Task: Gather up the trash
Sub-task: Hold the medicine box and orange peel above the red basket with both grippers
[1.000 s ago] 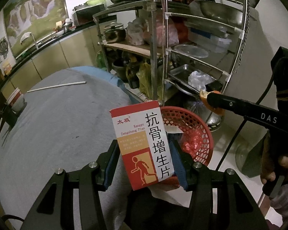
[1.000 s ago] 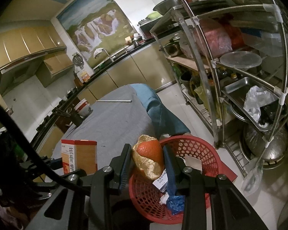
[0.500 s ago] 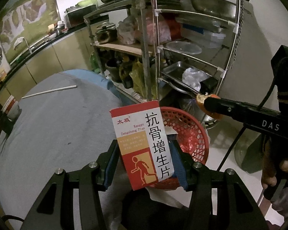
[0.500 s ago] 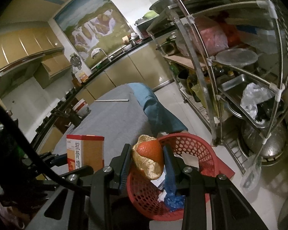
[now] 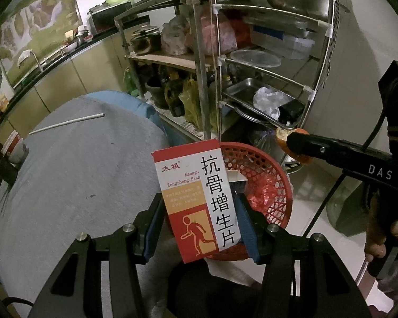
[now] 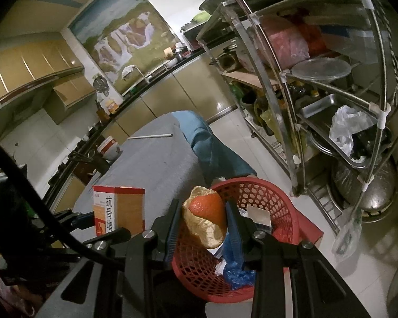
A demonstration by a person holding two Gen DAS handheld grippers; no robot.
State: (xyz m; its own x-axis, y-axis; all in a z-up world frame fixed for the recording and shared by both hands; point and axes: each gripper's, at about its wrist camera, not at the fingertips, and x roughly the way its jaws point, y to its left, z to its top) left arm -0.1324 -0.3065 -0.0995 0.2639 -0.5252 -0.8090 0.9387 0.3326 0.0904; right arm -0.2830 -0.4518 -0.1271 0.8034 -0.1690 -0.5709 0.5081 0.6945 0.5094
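1. A grey cloth-covered table (image 5: pixel 74 175) stood left of a steel kitchen rack (image 5: pixel 265 61).
2. The left gripper (image 5: pixel 199 212) clamped an upright red-and-white cardboard medicine box (image 5: pixel 196 201).
3. The right gripper (image 6: pixel 203 222) pinched a curled orange peel (image 6: pixel 207 220) over the red plastic mesh basket (image 6: pixel 278 212).

medicine box (image 5: pixel 197 201): 1 | orange peel (image 6: pixel 208 220): 1 | red basket (image 6: pixel 254 188): 1 | white rod (image 5: pixel 66 123): 1

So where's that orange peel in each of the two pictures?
Left wrist view: orange peel at right of centre, pinched at the tip of the other tool's fingers.
Right wrist view: orange peel low centre, between the fingers.
Shared landmark: the red basket beneath it.
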